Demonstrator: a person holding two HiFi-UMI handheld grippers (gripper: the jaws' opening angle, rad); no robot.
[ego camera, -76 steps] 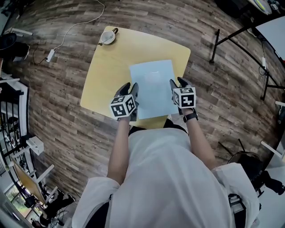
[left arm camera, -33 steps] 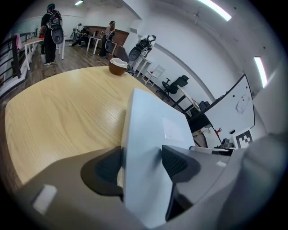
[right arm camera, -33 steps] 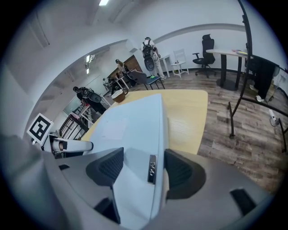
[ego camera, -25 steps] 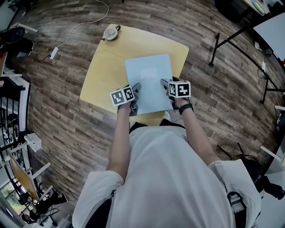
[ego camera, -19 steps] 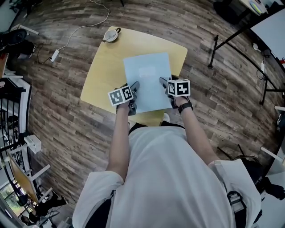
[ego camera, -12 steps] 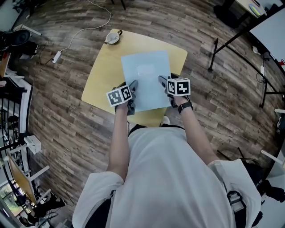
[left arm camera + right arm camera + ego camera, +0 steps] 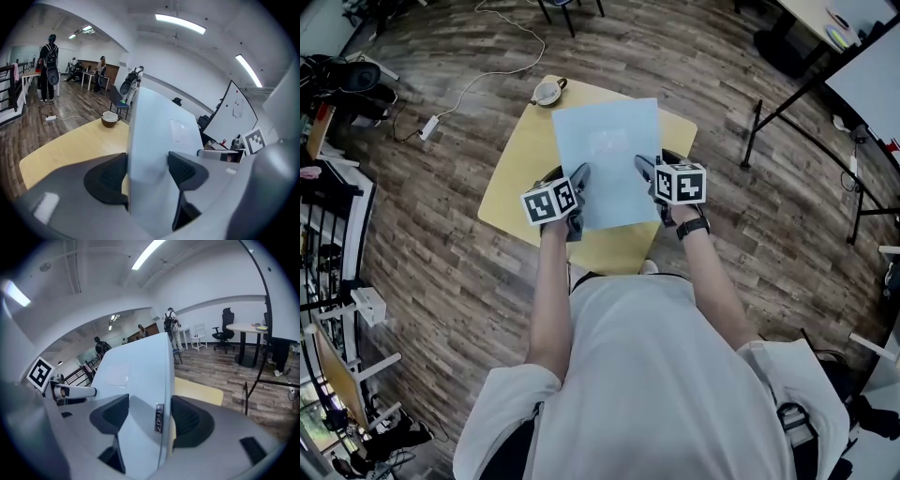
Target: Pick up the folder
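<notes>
The table is standing on a wood-plank floor directly in front of you, with its pale yellow top showing to the left of and below the load.

The folder is a light blue, flat rectangle. It is sitting in the air above the table, held between your two grippers, and the table top is showing beneath it in both gripper views. In the head view its far edge is reaching to the far edge of the table.

Your left gripper is clamping the folder's left edge, near the corner closest to you. Its two dark pads are pressing on opposite faces of the sheet, which is running edge-on away from the camera.

Your right gripper is clamping the folder's right edge at a matching position, so the folder is spanning the gap between the two grippers. A small metal tab on the folder's edge is lying between these jaws.

A small round bowl is resting at the far left corner of the table, just beside the folder's far left corner.
</notes>
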